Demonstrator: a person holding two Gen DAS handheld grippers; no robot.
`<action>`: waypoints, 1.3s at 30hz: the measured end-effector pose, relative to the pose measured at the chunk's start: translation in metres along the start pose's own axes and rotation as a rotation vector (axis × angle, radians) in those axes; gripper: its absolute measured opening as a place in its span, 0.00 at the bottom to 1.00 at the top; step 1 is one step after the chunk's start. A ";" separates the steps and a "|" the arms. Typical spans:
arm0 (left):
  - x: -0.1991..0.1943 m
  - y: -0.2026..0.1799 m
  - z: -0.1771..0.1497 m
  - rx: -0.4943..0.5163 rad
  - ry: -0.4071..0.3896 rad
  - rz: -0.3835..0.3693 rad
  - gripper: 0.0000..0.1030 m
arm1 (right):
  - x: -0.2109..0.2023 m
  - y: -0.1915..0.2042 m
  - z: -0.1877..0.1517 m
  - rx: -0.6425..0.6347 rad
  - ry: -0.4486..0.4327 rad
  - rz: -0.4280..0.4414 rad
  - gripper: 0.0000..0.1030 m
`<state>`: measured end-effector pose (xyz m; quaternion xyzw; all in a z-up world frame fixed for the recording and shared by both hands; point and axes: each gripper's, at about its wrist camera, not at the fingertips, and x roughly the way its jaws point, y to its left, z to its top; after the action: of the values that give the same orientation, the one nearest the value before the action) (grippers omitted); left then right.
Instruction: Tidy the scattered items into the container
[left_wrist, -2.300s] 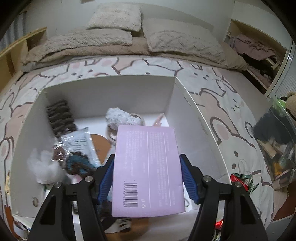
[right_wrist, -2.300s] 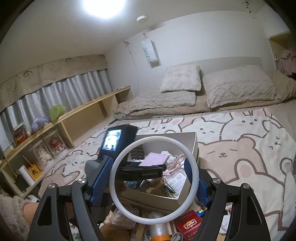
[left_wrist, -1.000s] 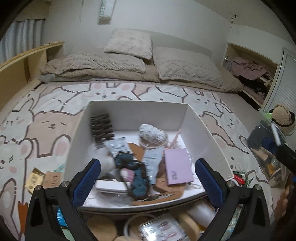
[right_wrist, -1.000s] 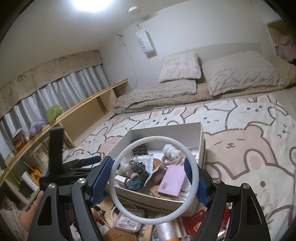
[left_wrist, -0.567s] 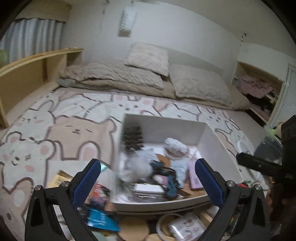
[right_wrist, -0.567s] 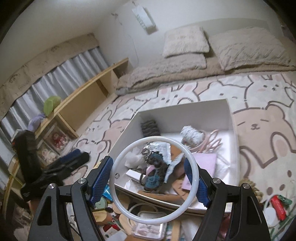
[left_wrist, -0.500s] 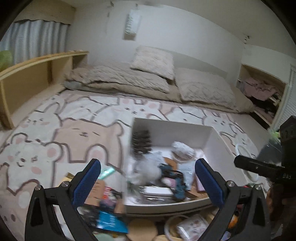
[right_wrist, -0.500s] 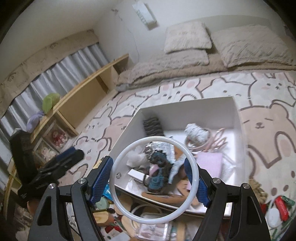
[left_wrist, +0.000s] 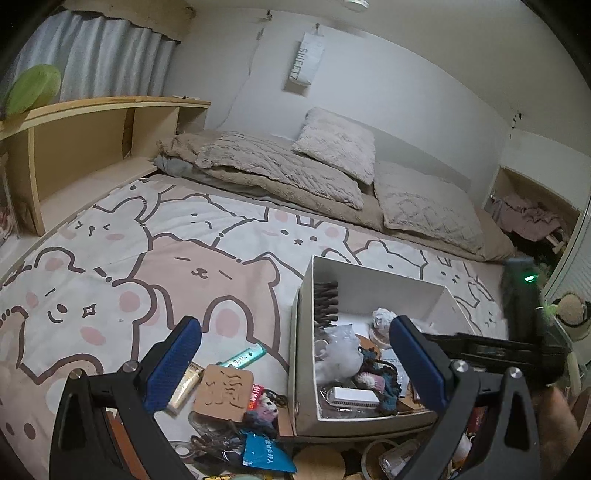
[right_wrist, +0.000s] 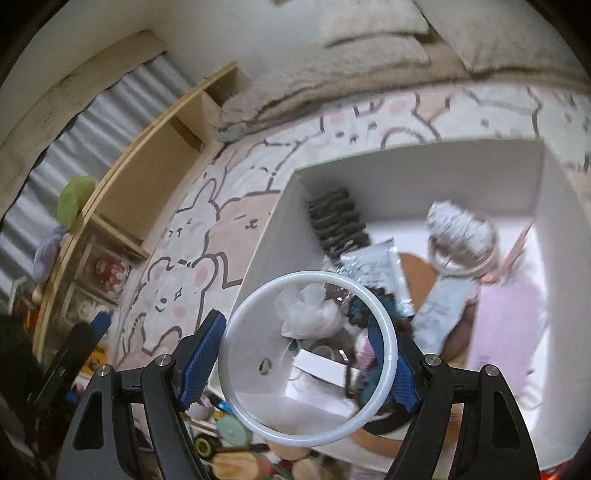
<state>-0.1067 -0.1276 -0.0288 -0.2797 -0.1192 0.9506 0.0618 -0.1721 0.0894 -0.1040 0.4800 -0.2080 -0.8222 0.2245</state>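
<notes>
Gleaming white ring (right_wrist: 308, 358), thin, round

Motion blur smears the far contents of the white box (right_wrist: 417, 177) ahead of the right gripper (right_wrist: 308, 354), so the pale purple item (right_wrist: 506, 325) shows no detail. Beneath the left gripper (left_wrist: 291, 363), the floor clutter (left_wrist: 258, 435) is cut off by the bottom edge.

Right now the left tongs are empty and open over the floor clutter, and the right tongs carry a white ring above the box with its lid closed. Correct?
One error: the white box has no lid on; it is open-topped, its contents visible in the right wrist view. The rest stands: the left tongs are open and empty, the right tongs hold the white ring above it.
</notes>
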 end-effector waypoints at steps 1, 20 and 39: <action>-0.001 0.003 0.001 -0.006 -0.004 -0.001 0.99 | 0.005 -0.001 0.001 0.022 0.010 0.000 0.78; -0.012 0.035 0.011 -0.085 -0.048 -0.017 0.99 | 0.066 -0.010 0.008 0.244 0.121 -0.027 1.00; -0.017 0.031 0.007 -0.044 -0.040 0.009 0.99 | 0.028 0.000 0.002 0.165 0.067 0.004 1.00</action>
<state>-0.0980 -0.1624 -0.0222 -0.2624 -0.1401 0.9535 0.0490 -0.1864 0.0742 -0.1223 0.5237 -0.2681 -0.7853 0.1926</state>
